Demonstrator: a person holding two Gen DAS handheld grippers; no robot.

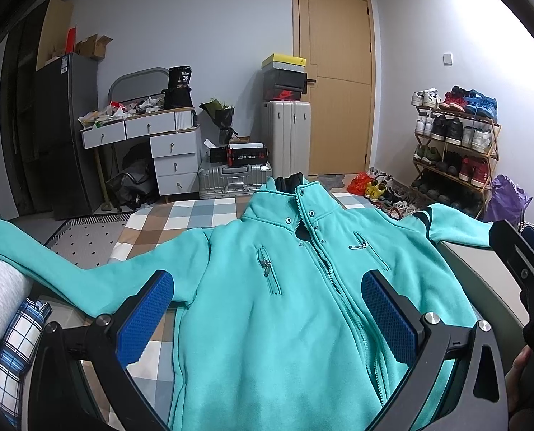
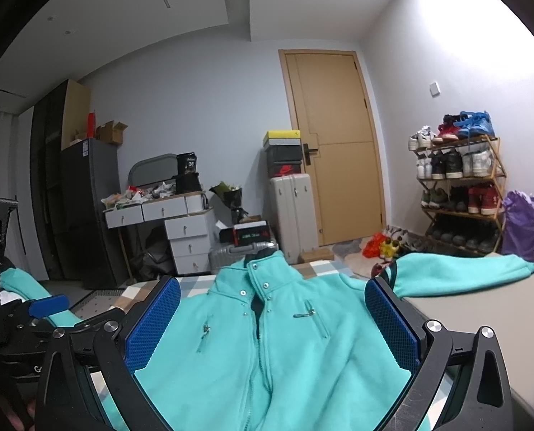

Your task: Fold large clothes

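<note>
A teal fleece zip-front jacket with a stand-up snap collar [image 1: 295, 287] lies face up, spread flat on a bed covered by a checked blue, brown and white blanket [image 1: 181, 215], collar pointing toward 12 o'clock and both sleeves stretched out to 9 and 3 o'clock. The left hand-held gripper [image 1: 267, 318] hovers over the jacket's lower chest, its blue ribbed pads [image 1: 145, 318] spread wide apart with nothing between them; the zipper runs between the pads, nearer the pad at 3 o'clock. The right hand-held gripper [image 2: 272, 325] hangs likewise above the chest, fingers wide apart and holding nothing, the collar at its 12 o'clock. In the right wrist view the left hand-held gripper shows at 9 o'clock, beside the jacket's sleeve. A wooden shoe rack [image 1: 457, 151] stands far off at 2 o'clock.
</note>
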